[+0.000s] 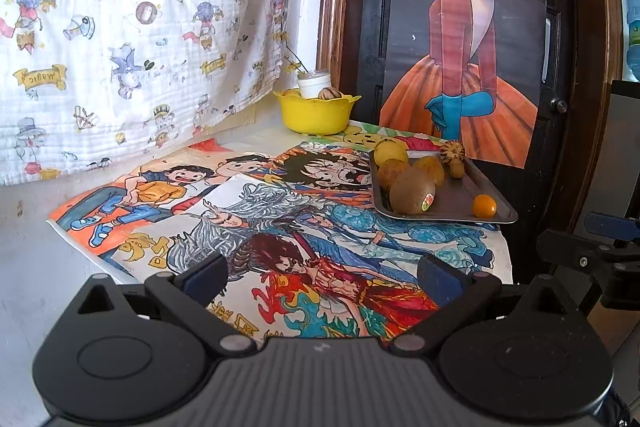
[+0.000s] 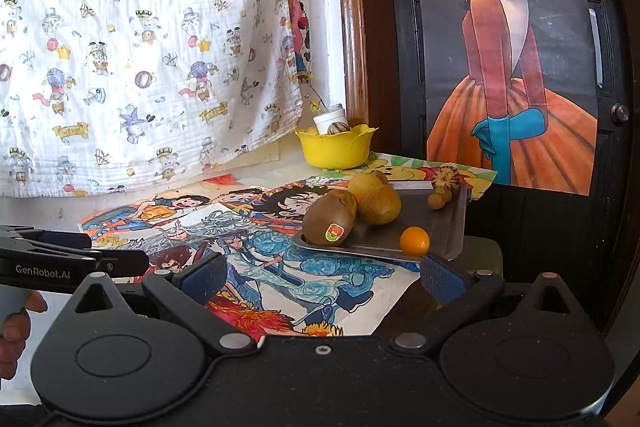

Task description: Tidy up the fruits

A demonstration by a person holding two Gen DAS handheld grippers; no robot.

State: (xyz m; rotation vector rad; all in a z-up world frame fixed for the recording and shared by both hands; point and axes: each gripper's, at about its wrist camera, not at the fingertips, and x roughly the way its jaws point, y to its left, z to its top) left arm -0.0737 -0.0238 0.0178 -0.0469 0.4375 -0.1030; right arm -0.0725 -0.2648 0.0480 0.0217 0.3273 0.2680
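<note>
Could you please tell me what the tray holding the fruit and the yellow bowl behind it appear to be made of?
Tray: probably metal, perhaps stainless steel; grey, dull sheen, thin rolled rim. Yellow bowl: likely moulded plastic; uniform opaque colour, soft gloss, scalloped petal-shaped rim.

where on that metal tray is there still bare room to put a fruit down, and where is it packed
The tray is bare over its right half, between the small orange fruit at the near rim and the striped fruit at the far end. Its left side is crowded: the stickered kiwi and the yellowish fruits sit bunched together. Both grippers hang open, short of the tray.
</note>
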